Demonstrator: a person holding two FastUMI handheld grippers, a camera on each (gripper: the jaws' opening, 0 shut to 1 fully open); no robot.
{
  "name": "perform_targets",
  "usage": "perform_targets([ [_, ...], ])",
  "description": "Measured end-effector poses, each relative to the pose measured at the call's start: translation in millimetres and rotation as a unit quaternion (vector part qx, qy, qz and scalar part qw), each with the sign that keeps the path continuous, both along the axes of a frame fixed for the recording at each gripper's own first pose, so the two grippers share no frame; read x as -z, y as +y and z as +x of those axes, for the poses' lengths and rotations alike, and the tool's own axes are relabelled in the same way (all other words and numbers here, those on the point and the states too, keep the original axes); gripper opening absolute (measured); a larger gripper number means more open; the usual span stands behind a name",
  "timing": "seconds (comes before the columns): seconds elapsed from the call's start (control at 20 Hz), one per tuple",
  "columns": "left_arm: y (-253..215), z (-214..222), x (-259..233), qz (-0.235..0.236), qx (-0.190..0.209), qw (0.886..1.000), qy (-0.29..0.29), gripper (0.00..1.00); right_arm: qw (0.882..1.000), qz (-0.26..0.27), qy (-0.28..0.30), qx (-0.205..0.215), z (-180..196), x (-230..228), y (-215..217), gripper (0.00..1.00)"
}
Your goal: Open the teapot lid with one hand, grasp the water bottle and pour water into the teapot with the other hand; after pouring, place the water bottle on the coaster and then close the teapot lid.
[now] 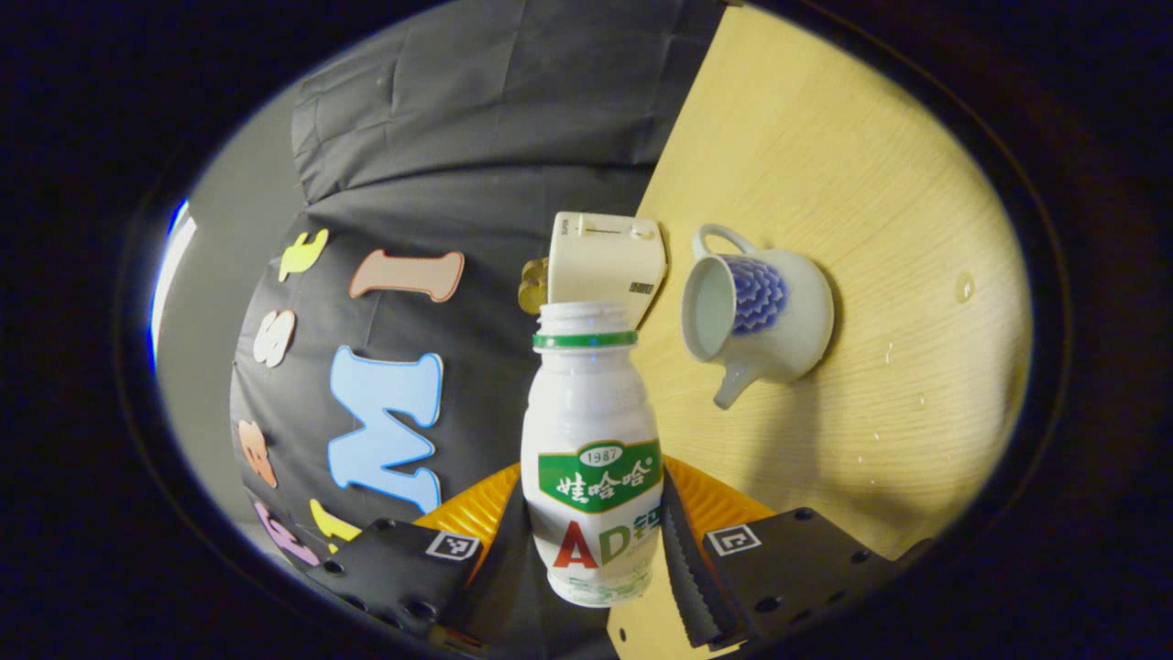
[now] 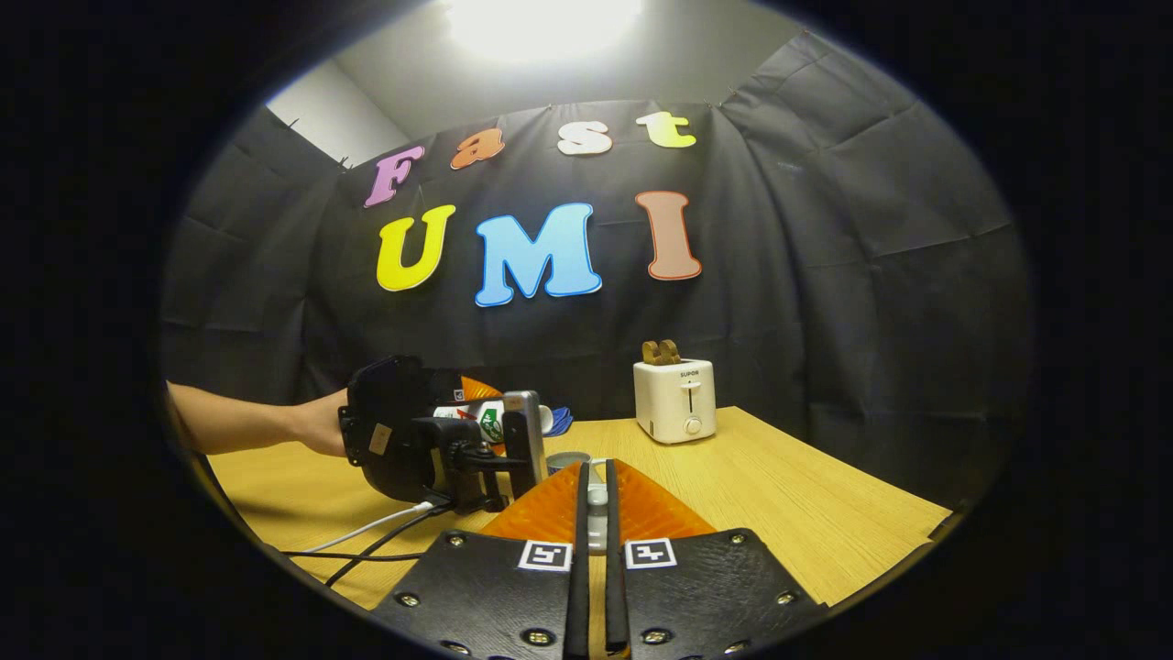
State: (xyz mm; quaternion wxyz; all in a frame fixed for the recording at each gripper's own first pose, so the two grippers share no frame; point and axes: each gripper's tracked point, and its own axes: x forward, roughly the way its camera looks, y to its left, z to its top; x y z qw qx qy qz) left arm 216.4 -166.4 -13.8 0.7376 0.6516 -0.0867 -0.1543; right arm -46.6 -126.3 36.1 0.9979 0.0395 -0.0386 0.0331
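My left gripper [image 1: 591, 550] is shut on a white water bottle [image 1: 591, 431] with a green label and no cap, gripping its lower half. The bottle is tipped on its side, its mouth pointing toward the teapot [image 1: 779, 321]. The teapot is white with a blue flower, stands on the wooden table [image 1: 825, 165], and its top is uncovered. In the right gripper view, a hand [image 2: 312, 422] holds that gripper with the bottle [image 2: 490, 420] lying level. My right gripper [image 2: 596, 486] is nearly closed on a small pale piece, seemingly the teapot lid [image 2: 596, 500]; a grey rim [image 2: 568, 458] peeks out behind its fingers.
A cream toaster [image 2: 676, 399] with toast in its slots stands at the back of the table, close behind the teapot; the toaster [image 1: 605, 261] is just past the bottle mouth. Water drops [image 1: 964, 286] lie on the wood. Cables [image 2: 367, 532] trail across the table's left. Something blue [image 2: 561, 420] lies behind the bottle.
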Motion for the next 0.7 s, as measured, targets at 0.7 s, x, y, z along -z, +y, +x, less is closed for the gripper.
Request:
perform_targets([
  [0.7, -8, 25, 12, -0.433, -0.011, 0.900, 0.057, 0.80, 0.998, -0.037, 0.055, 0.000, 140, -8, 26, 0.07],
])
